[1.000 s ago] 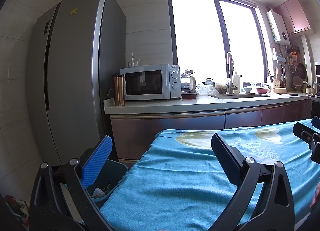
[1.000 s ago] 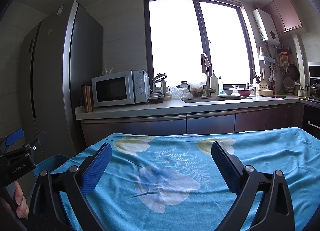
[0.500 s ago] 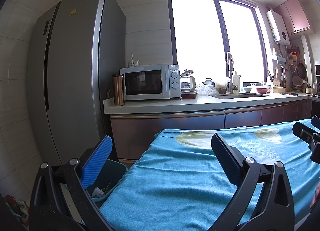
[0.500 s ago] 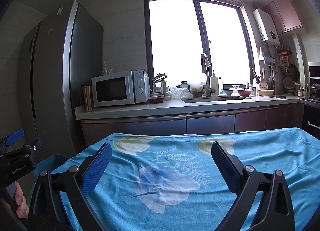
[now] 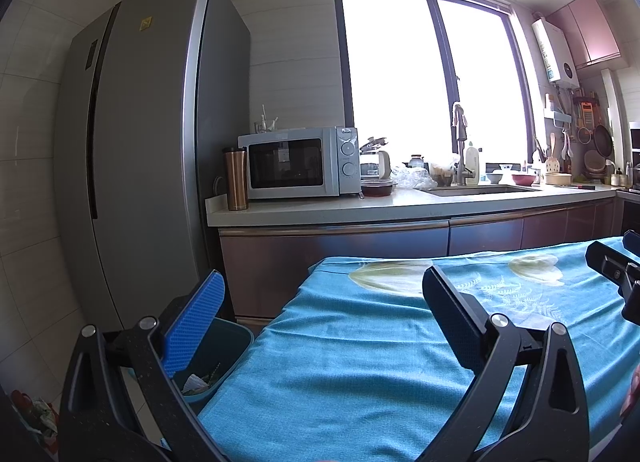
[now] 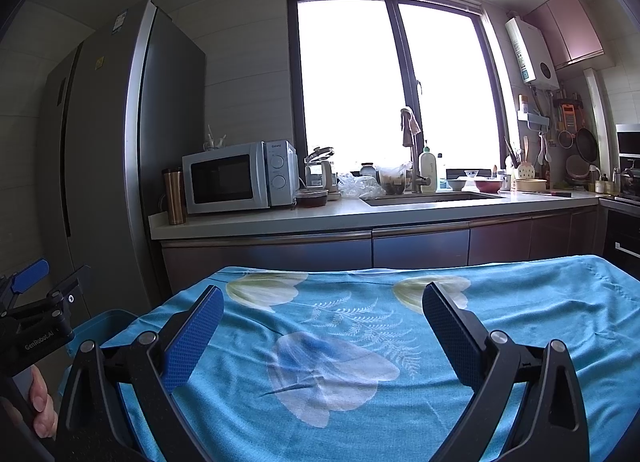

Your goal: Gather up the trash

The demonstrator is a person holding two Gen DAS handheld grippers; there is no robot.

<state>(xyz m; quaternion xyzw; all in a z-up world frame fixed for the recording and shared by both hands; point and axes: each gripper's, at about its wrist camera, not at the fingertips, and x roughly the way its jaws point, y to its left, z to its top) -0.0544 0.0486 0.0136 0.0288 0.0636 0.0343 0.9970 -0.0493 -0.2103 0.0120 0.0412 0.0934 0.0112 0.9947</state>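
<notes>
Nothing has changed over the last second: both wrist views match the earlier frames, neither tool has shifted, no object has come or gone.

Left tongs (image 5: 322,294): spread wide, nothing between the blue pads, hanging over the left end of the counter covered in a turquoise floral cloth (image 5: 360,350). Just beyond and below that end stands the dark teal plastic trash bin (image 5: 218,358), open-topped, with crumpled pale scraps of trash (image 5: 196,381) lying in its bottom.

Right tongs (image 6: 322,300): also spread wide and empty, above the middle of the same cloth. In this view only the bin's rim shows, at lower left.

The cloth shows only its printed white flowers and fern; no loose litter is visible on it in either view. What trash can be seen is already in the bin.

Reading: with both tools idle, empty and over a bare cloth, the collecting looks finished, or else paused between pieces. Anything lying below the tool bodies or off the near edge is hidden, so a leftover piece cannot be ruled out.

Background: grey fridge (image 5: 140,142), white microwave (image 5: 296,162) on the far worktop — untouched, not involved.
</notes>
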